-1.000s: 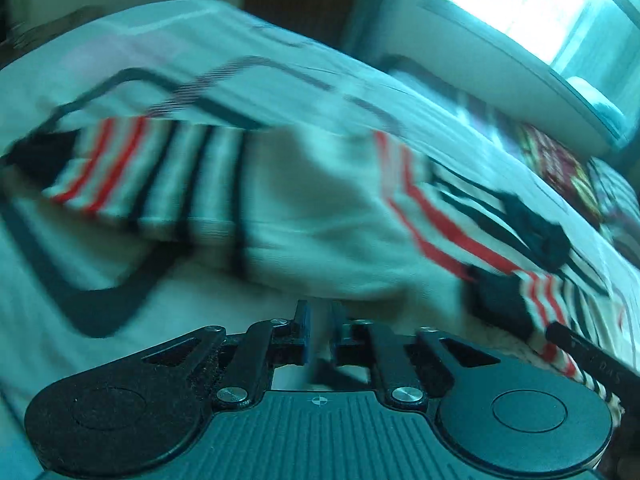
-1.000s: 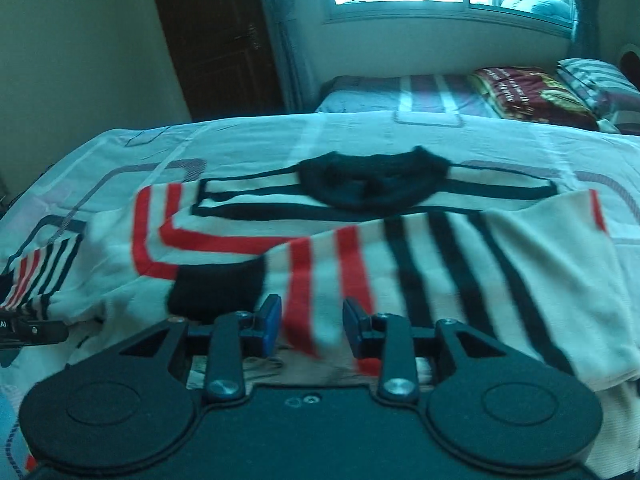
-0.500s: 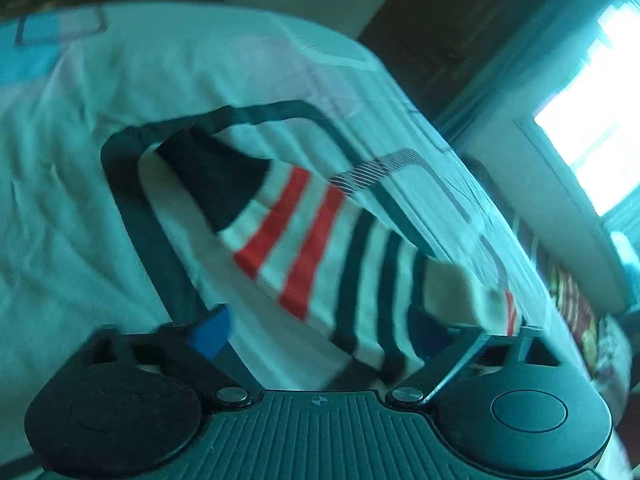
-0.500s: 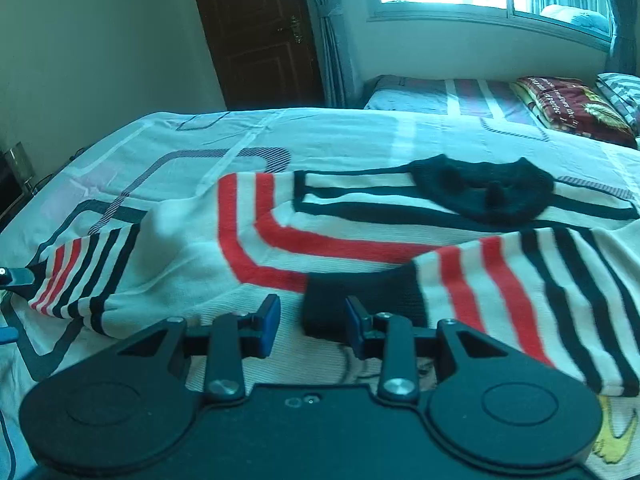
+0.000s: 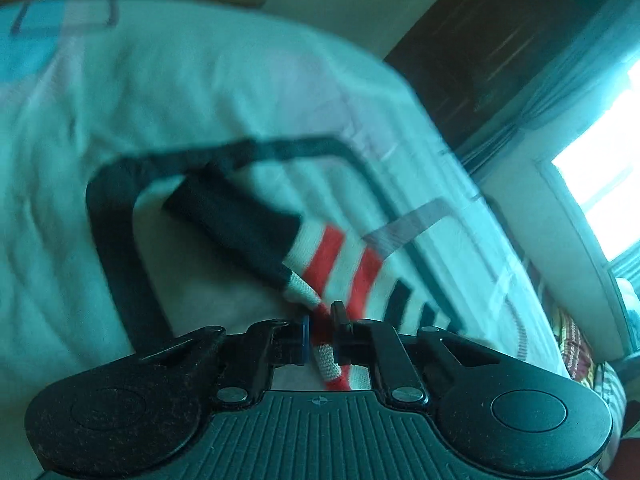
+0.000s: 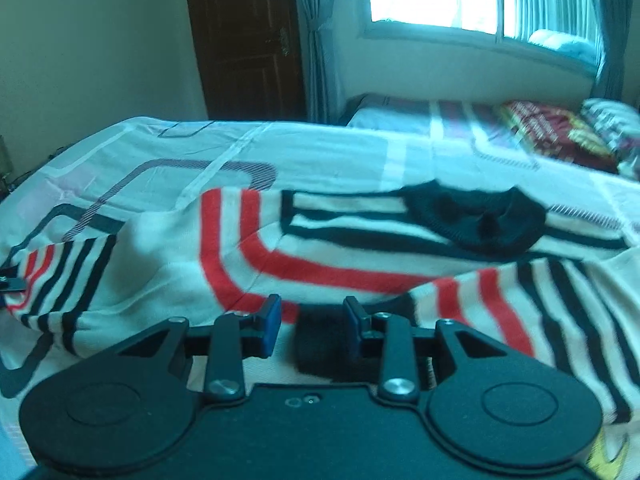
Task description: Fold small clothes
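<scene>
A white knit sweater [image 6: 344,252] with red and black stripes and a black collar lies spread on the bed. Its left sleeve [image 5: 320,256], ending in a black cuff, shows in the left wrist view. My left gripper [image 5: 320,324] is shut on that sleeve's edge just behind the cuff. My right gripper [image 6: 310,316] is open, jaws apart, right above the black cuff [image 6: 320,344] of the right sleeve, which lies folded across the sweater's body. The left gripper's tip [image 6: 10,282] shows at the far left of the right wrist view.
The bed sheet [image 5: 180,100] is white with dark line patterns. A second bed [image 6: 440,120] with red patterned pillows [image 6: 552,136] stands behind, under a bright window. A dark wooden door [image 6: 244,40] is at the back left.
My left gripper swung left to the sleeve, opened, then closed on its edge. My right gripper shifted left and stayed open over the black cuff.
</scene>
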Demonstrator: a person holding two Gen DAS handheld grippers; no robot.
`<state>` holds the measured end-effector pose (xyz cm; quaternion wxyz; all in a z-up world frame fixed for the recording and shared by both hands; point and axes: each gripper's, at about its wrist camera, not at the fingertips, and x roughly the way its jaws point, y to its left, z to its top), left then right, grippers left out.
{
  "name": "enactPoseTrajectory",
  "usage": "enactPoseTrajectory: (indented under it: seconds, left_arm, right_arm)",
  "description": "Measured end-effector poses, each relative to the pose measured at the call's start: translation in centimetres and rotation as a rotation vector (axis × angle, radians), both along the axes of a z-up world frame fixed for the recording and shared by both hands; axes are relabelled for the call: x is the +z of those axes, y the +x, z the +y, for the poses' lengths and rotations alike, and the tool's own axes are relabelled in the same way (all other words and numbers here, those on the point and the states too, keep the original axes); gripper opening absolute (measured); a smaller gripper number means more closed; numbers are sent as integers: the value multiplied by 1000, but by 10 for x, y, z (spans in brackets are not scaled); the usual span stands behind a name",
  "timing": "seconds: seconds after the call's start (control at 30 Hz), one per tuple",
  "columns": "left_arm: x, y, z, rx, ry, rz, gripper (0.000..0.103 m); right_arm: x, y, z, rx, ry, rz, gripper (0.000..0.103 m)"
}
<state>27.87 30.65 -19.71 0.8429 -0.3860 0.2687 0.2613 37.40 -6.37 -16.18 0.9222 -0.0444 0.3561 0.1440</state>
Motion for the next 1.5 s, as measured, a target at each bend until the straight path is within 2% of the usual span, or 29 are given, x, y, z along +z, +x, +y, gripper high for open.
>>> enactPoseTrajectory:
  seconds: [0.03, 0.13, 0.17, 0.23, 0.27, 0.37, 0.43, 0.5, 0.53, 0.6, 0.7, 0.77, 0.83, 1.03, 1.13, 1.23, 1.33, 1.5]
  left_arm:
    - [9, 1, -6, -19, 41, -20, 10]
    - [41, 13, -32, -125, 143, -101, 10]
    - [52, 19, -44, -173, 161, -131, 10]
    - [72, 31, -74, -279, 200, -187, 10]
    - [81, 37, -92, -335, 213, -215, 10]
    - [96, 57, -150, -499, 231, -279, 10]
    - [97, 71, -195, -614, 234, -298, 10]
    - [91, 83, -242, -731, 214, -303, 0]
    - [88, 87, -267, -791, 205, -300, 0]
    - [75, 96, -312, -892, 204, -274, 0]
    - [51, 103, -361, -1011, 200, -173, 1]
    - [48, 96, -371, -1003, 231, -151, 1]
    - [52, 92, -363, -960, 243, -120, 1]
    - [66, 91, -297, -763, 338, 6, 1]
    - [67, 92, -252, -658, 342, 39, 1]
    - [60, 95, -219, -597, 336, 57, 1]
    - [48, 102, -195, -577, 317, 82, 1]
    - [21, 120, -182, -575, 285, 116, 1]
  right_arm:
    - [-10, 6, 0, 15, -8, 71, 35]
    - [-17, 0, 4, 58, -50, 28, 37]
    - [-14, 1, 2, 52, -33, 41, 37]
    - [-3, 3, -16, 9, 97, 70, 31]
    - [3, 1, -24, -15, 132, 63, 31]
    - [18, -7, -51, -50, 157, 21, 34]
    - [26, -11, -75, -88, 181, 17, 34]
    - [32, -17, -101, -133, 193, 8, 34]
    - [33, -19, -115, -160, 199, 7, 34]
    - [34, -25, -141, -207, 203, 5, 34]
    - [29, -31, -176, -262, 209, 19, 37]
    - [25, -34, -191, -274, 245, 41, 37]
    - [23, -36, -199, -272, 257, 43, 38]
    - [22, -22, -176, -173, 307, 64, 40]
    - [23, -3, -149, -124, 326, 79, 40]
    - [19, 21, -119, -78, 331, 104, 40]
    - [10, 48, -90, -51, 299, 113, 39]
    - [-10, 81, -70, -64, 251, 131, 41]
